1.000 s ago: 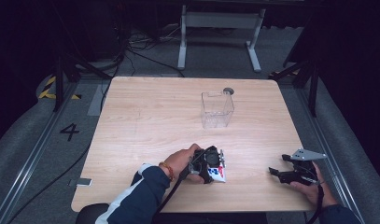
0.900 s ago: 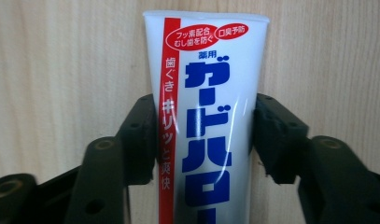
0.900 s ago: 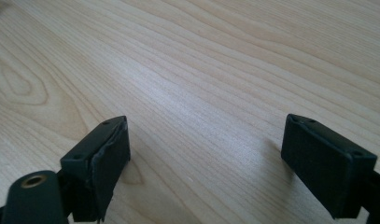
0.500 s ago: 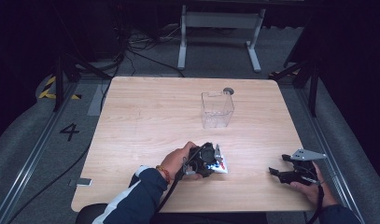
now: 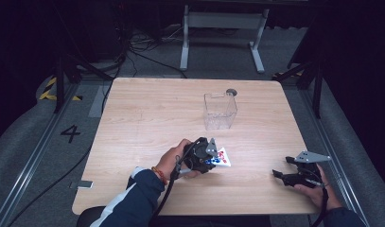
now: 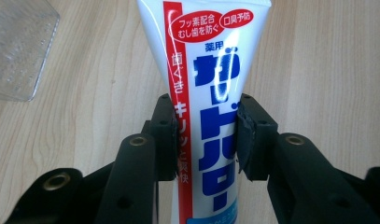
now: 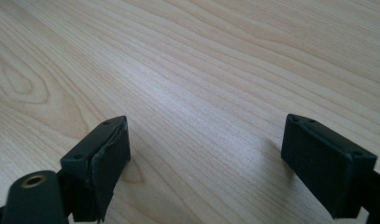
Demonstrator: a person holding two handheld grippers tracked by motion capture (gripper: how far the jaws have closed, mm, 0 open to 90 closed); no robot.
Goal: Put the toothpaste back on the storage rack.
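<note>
Light fell from overhead onto the pale wooden tabletop (image 5: pixel 152 123), which stood bright and even in the high view while the floor and everything beyond its far edge sank into near black, and that whole picture was a touch soft and grainy. In the left gripper view a white streak of glare ran down the glossy toothpaste tube (image 6: pixel 211 93), whose print was crisp, and the clear box (image 6: pixel 19 44) in the top left corner was blurred. In the right gripper view the wood grain was sharp, and the black pads (image 7: pixel 106 158) threw soft, short shadows on the tabletop.
</note>
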